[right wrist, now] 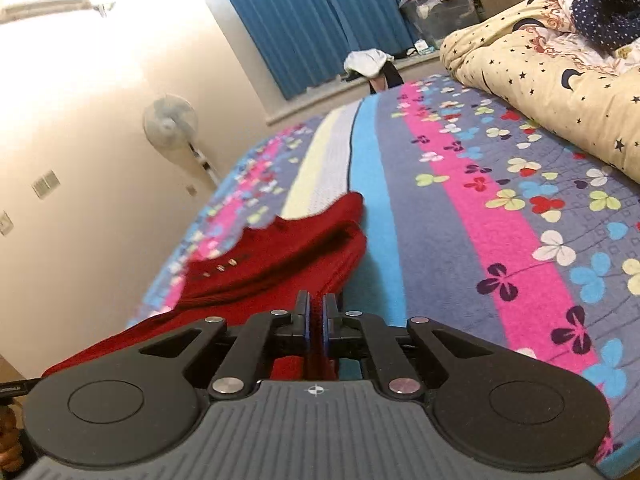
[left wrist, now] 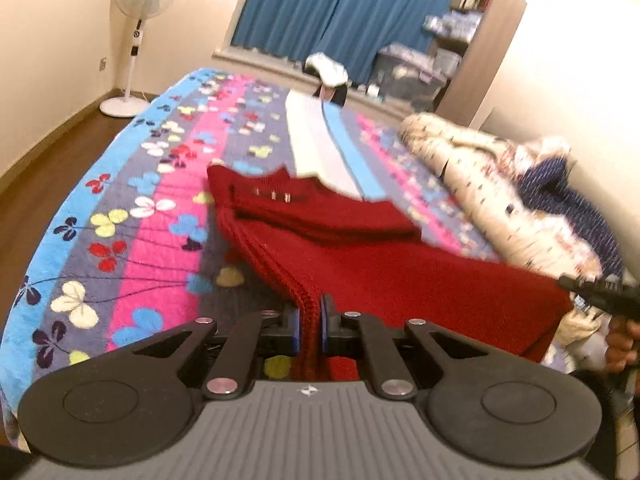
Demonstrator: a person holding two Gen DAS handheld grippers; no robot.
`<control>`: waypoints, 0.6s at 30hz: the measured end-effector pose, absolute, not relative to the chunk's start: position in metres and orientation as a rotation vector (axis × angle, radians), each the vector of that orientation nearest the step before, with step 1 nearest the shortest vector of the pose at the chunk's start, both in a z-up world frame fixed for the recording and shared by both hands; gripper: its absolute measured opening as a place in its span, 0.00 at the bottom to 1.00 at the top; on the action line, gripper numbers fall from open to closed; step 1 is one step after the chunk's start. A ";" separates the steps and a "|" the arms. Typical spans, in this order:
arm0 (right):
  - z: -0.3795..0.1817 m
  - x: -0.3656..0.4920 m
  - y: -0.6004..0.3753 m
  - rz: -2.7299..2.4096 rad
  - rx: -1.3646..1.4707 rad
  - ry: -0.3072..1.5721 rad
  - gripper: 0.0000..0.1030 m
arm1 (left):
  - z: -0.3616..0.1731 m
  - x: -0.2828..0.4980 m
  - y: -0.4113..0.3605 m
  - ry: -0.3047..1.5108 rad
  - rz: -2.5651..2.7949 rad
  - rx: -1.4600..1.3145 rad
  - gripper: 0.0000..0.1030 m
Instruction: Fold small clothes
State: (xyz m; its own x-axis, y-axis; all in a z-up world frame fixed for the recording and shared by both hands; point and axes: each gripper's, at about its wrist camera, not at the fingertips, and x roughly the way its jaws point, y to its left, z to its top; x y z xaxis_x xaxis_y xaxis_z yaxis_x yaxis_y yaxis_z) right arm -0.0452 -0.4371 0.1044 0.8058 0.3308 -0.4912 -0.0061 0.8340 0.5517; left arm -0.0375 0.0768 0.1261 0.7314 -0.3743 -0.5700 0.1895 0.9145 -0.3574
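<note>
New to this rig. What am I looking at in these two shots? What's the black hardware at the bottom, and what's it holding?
There is no robot here: a person holds a two-finger claw in each hand, and each claw carries a fisheye camera looking forward along its fingers. So the black hardware at the bottom of each picture is the claw itself.

One picture is from the left claw, the other from the right claw. Both are shut on the near edge of a red knitted garment, one toward each end of it. The rest of the garment lies on a bed with a flowered bedspread, its far part already lying doubled over.

Also on the bed: a cream quilt with stars bunched along one side. Behind it are blue curtains and a white standing fan.
</note>
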 end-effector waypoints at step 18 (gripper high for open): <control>0.050 0.052 -0.464 0.062 0.677 0.721 0.04 | 0.065 0.114 0.119 0.875 -0.205 -0.389 0.09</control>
